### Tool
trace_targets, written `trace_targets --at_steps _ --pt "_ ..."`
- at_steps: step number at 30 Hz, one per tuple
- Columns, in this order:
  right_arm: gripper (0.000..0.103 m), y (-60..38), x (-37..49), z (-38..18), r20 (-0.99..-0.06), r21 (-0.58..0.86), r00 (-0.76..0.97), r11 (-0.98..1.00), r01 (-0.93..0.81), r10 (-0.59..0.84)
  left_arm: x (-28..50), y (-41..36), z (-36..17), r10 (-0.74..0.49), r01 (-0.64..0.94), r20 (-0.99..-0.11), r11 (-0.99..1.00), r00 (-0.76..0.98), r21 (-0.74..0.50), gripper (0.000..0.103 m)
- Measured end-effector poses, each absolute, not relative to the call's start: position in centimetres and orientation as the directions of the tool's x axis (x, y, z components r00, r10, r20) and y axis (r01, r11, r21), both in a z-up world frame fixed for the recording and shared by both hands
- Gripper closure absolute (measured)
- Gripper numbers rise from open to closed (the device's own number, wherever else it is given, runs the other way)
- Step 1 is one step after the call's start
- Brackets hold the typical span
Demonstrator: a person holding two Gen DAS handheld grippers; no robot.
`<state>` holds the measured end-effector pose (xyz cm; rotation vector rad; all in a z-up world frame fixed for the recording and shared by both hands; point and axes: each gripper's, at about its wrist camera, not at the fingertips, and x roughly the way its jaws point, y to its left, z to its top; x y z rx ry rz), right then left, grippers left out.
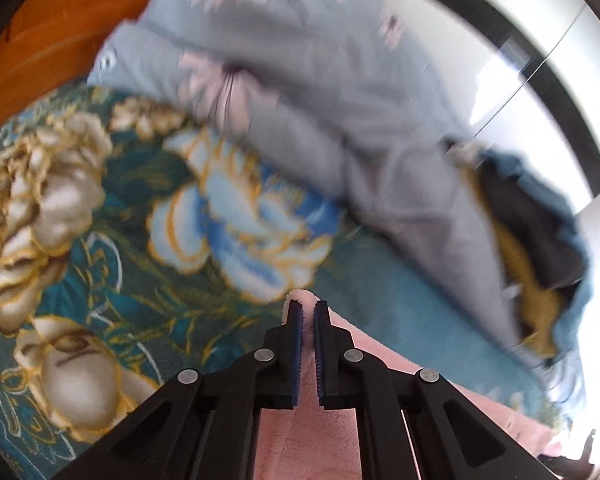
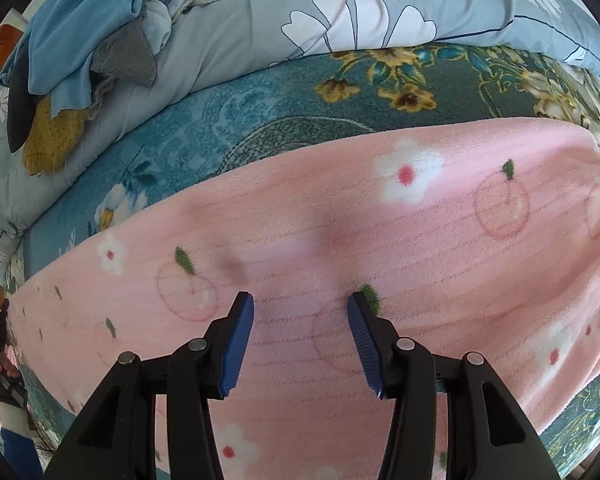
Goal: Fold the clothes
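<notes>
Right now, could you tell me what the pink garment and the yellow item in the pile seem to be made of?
The pink garment looks like plush fleece: a fuzzy, matte nap with faint stitched rows. The left gripper is shut on its edge. The yellow item appears to be a chunky knit, probably wool or acrylic, judging by its bumpy, looped texture.

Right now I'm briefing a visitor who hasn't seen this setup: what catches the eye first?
The pink fleece garment with white flowers, spread across the teal floral blanket. The left gripper pinches its edge, and the right gripper hangs open above it. A clothes heap sits far left.
</notes>
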<state>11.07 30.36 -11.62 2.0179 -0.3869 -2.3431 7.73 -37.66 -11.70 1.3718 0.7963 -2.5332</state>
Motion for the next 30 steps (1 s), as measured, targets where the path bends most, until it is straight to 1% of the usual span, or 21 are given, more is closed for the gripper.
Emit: trace_targets --at_steps 1,3,5,8,10,11,13,14,16,18,20,21,24,25,27,29,30 --pt "0.052 30.4 11.0 -11.7 -0.970 0.203 -0.161 -0.969 -0.140 -0.180 7.5 -37.5 -12.3 0.107 0.382 -0.828 -0.850 -0.550 -0.363 0.097" --pt "0.052 30.6 11.0 -11.8 -0.969 0.208 -0.162 -0.968 -0.141 -0.185 7.4 -37.6 -13.0 0.110 0.403 -0.838 -0.838 -0.534 -0.367 0.097" --pt "0.052 30.9 10.9 -11.8 -0.968 0.213 -0.163 -0.967 -0.142 -0.190 7.6 -37.9 -12.8 0.136 0.415 -0.835 -0.818 -0.533 -0.398 0.093" --pt "0.052 31.1 10.9 -11.8 -0.966 0.223 -0.167 -0.964 -0.144 -0.198 8.4 -38.5 -11.7 0.186 0.414 -0.811 -0.784 -0.555 -0.463 0.091" --pt "0.052 31.1 10.9 -11.7 -0.964 0.227 -0.173 -0.963 -0.143 -0.201 9.9 -38.9 -10.2 0.171 0.424 -0.797 -0.772 -0.580 -0.474 0.076" --pt "0.052 31.2 11.0 -11.6 -0.963 0.231 -0.177 -0.962 -0.144 -0.204 10.9 -39.1 -9.5 0.153 0.435 -0.792 -0.766 -0.591 -0.473 0.072" --pt "0.052 31.4 11.2 -11.5 -0.960 0.240 -0.186 -0.959 -0.149 -0.212 13.8 -39.5 -9.6 0.125 0.492 -0.790 -0.720 -0.601 -0.488 0.053" --pt "0.052 31.4 11.4 -11.5 -0.958 0.246 -0.189 -0.957 -0.154 -0.216 15.3 -39.6 -9.6 0.111 0.521 -0.789 -0.695 -0.604 -0.496 0.051" --pt "0.052 31.6 11.7 -11.4 -0.955 0.259 -0.194 -0.951 -0.168 -0.225 18.0 -39.9 -10.3 0.101 0.572 -0.790 -0.636 -0.605 -0.519 0.050" --pt "0.052 31.4 12.0 -11.3 -0.953 0.266 -0.195 -0.948 -0.176 -0.231 20.3 -39.7 -12.2 0.145 0.606 -0.785 -0.557 -0.603 -0.568 0.050" --pt "0.052 31.2 12.1 -11.1 -0.953 0.269 -0.194 -0.946 -0.179 -0.234 21.9 -39.4 -13.7 0.164 0.632 -0.774 -0.487 -0.612 -0.603 0.050" --pt "0.052 31.1 12.1 -10.9 -0.952 0.271 -0.194 -0.946 -0.178 -0.236 22.5 -39.2 -14.4 0.173 0.634 -0.753 -0.441 -0.635 -0.635 0.050" --pt "0.052 31.7 12.1 -10.5 -0.950 0.276 -0.198 -0.946 -0.172 -0.241 23.4 -39.1 -15.7 0.185 0.631 -0.706 -0.335 -0.684 -0.699 0.043" --pt "0.052 31.7 12.1 -10.5 -0.949 0.276 -0.201 -0.946 -0.172 -0.241 23.7 -39.1 -16.2 0.187 0.628 -0.690 -0.300 -0.700 -0.718 0.043" --pt "0.052 31.7 12.1 -10.3 -0.948 0.278 -0.206 -0.944 -0.177 -0.241 23.5 -38.8 -16.0 0.178 0.625 -0.687 -0.301 -0.705 -0.720 0.043" --pt "0.052 31.9 12.4 -10.2 -0.947 0.284 -0.209 -0.940 -0.190 -0.244 23.1 -38.5 -15.8 0.167 0.631 -0.706 -0.342 -0.689 -0.696 0.045" --pt "0.052 32.0 12.6 -10.3 -0.947 0.285 -0.209 -0.938 -0.195 -0.244 23.0 -38.3 -15.6 0.155 0.636 -0.716 -0.362 -0.680 -0.682 0.048"
